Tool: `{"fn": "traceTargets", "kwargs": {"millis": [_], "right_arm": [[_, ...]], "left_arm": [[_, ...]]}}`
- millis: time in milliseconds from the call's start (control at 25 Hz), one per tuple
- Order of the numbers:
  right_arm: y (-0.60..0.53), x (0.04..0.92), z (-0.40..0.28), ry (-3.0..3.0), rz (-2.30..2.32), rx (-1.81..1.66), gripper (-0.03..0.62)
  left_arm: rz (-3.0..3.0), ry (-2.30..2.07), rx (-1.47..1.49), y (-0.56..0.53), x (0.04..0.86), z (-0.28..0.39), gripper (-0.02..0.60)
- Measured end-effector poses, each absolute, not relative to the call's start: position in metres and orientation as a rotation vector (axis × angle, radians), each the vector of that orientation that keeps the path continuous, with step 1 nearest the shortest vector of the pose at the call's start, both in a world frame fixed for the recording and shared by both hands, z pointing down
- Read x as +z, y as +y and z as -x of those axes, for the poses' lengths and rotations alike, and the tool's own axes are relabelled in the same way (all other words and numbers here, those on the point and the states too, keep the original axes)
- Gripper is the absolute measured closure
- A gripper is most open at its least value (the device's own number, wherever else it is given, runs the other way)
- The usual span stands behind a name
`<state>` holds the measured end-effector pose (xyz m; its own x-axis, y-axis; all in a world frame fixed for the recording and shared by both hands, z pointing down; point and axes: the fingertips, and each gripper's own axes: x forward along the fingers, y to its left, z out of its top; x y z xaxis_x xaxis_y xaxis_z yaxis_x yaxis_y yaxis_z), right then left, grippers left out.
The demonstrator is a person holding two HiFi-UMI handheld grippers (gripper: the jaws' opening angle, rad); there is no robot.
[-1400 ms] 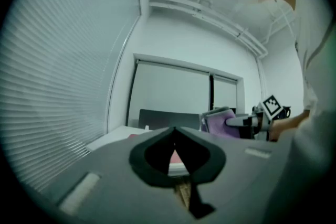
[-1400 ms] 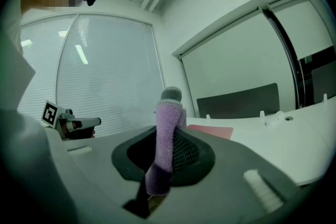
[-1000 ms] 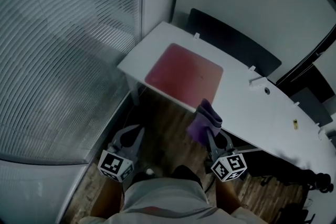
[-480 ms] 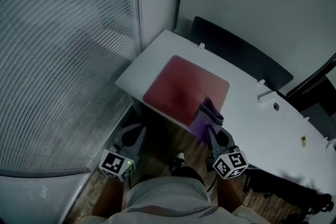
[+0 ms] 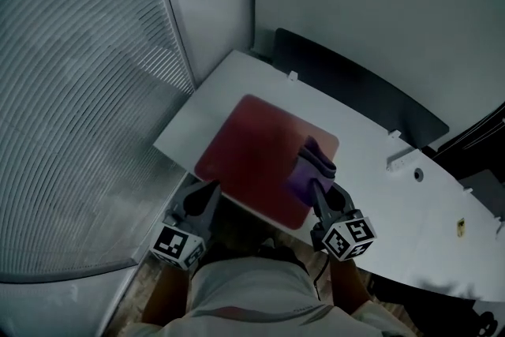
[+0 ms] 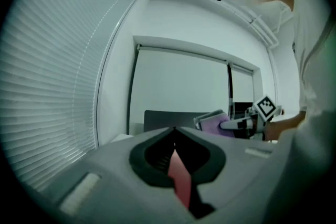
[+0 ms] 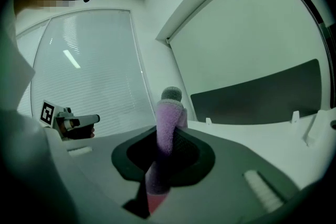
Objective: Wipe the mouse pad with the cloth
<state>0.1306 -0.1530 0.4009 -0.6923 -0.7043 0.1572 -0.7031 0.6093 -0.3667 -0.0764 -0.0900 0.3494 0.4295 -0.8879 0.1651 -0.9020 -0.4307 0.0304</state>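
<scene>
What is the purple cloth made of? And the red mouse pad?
The purple cloth looks like soft microfibre or fleece: its surface is fuzzy and matte. The red mouse pad is probably fabric-topped rubber, though I can't be sure: it looks flat, thin and dull, with no shine.

You wear a pale, whitish top (image 5: 246,294) with a white sleeve (image 6: 311,86). Your left tool (image 5: 211,187) and right tool (image 5: 315,189) are grey, wedge-shaped, dark inside the jaws. The left cube (image 5: 177,245) and right cube (image 5: 345,237) bear black-and-white square markers.
</scene>
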Motion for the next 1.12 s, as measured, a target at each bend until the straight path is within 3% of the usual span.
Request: {"fn": "traceTargets", "kwargs": {"millis": [200, 520, 840, 1120], "right_arm": [[-0.185, 0.444, -0.143, 2.781, 1.342, -0.674, 0.546], [-0.227, 0.466, -0.104, 2.754, 1.513, -0.743, 0.545], [-0.315, 0.538, 0.021, 2.751, 1.446, -0.991, 0.545], [-0.385, 0.594, 0.124, 2.785, 1.314, -1.263, 0.545]], "left_arm": [[-2.586, -1.528, 0.148, -0.135, 0.396, 0.074, 0.581], [-2.650, -1.373, 0.123, -0.204, 0.418, 0.113, 0.581], [-2.687, -1.254, 0.116, -0.282, 0.475, 0.192, 0.581], [-2.657, -1.217, 0.138, -0.290, 0.505, 0.223, 0.581]]}}
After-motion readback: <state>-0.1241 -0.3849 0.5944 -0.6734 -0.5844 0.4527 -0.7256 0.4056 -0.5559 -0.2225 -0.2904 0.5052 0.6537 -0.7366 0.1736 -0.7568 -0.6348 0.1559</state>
